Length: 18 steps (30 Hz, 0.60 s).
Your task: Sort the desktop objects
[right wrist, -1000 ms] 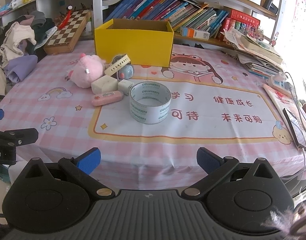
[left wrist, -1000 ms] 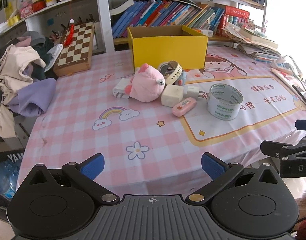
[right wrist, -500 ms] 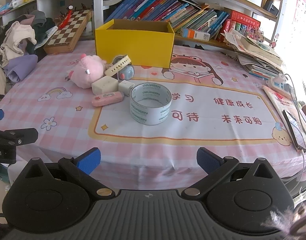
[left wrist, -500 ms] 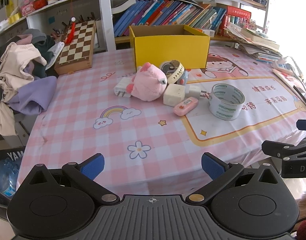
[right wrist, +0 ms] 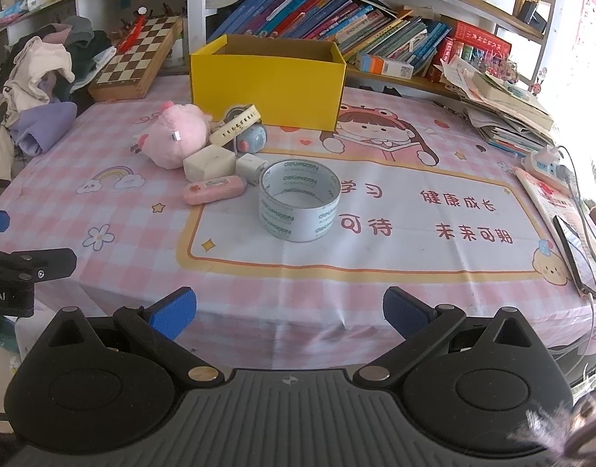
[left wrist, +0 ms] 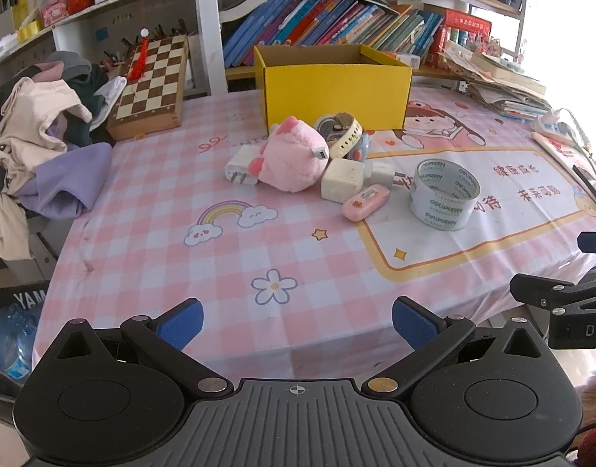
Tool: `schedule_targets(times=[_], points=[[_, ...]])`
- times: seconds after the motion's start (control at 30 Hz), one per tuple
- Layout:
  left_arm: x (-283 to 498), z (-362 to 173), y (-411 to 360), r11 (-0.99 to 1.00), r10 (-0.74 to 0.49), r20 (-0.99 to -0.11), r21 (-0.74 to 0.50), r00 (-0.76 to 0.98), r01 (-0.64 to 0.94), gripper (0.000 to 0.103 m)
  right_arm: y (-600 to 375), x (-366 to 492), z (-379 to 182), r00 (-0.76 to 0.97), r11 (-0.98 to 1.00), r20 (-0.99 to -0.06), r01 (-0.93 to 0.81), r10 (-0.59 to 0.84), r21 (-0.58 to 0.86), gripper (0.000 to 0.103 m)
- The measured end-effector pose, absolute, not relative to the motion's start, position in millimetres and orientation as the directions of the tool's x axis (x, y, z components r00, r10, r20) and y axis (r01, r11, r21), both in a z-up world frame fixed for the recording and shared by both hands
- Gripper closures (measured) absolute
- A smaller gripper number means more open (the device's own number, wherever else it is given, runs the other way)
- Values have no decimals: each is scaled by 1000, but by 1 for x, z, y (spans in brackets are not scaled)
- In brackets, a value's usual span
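An open yellow box (left wrist: 334, 85) (right wrist: 267, 79) stands at the back of the pink checked tablecloth. In front of it lie a pink plush pig (left wrist: 294, 159) (right wrist: 175, 140), a cream watch (left wrist: 342, 136) (right wrist: 235, 122), a small blue gadget (right wrist: 253, 141), white chargers (left wrist: 342, 184) (right wrist: 209, 165), a pink case (left wrist: 366, 201) (right wrist: 214, 190) and a tape roll (left wrist: 443, 194) (right wrist: 299, 206). My left gripper (left wrist: 297, 321) is open over the near table edge. My right gripper (right wrist: 289, 313) is open too, facing the tape roll from the front edge.
A chessboard (left wrist: 152, 87) leans at the back left, beside a pile of clothes (left wrist: 37, 144). Books fill the shelf (right wrist: 336, 19) behind the box. Stacked papers (right wrist: 508, 116), a power strip (right wrist: 547, 161) and a phone (right wrist: 576, 255) lie at the right.
Both grippers have edged slightly forward toward the table; the objects sit a little closer in both views. Nothing on the table has moved.
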State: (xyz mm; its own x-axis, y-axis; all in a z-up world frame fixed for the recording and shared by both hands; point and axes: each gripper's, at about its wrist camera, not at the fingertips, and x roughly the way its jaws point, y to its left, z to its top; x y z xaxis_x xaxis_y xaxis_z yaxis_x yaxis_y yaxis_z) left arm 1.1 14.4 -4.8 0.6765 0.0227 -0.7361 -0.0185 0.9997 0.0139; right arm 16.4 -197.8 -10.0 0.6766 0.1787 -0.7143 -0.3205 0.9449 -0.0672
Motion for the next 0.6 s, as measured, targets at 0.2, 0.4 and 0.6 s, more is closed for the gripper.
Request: schedule_targets(times=[0.2, 0.4, 0.6], points=[[1, -4, 14, 1000, 25, -735, 16, 677, -20, 0, -198, 16, -9, 679, 945, -712, -321, 180, -67, 0], [0, -3, 13, 1000, 27, -731, 19, 682, -19, 0, -199, 15, -8, 681, 947, -711, -315, 179, -64, 0], [0, -2, 11, 1000, 13, -725, 15, 688, -4, 0, -201, 14, -8, 681, 946, -709, -317, 180, -64, 0]])
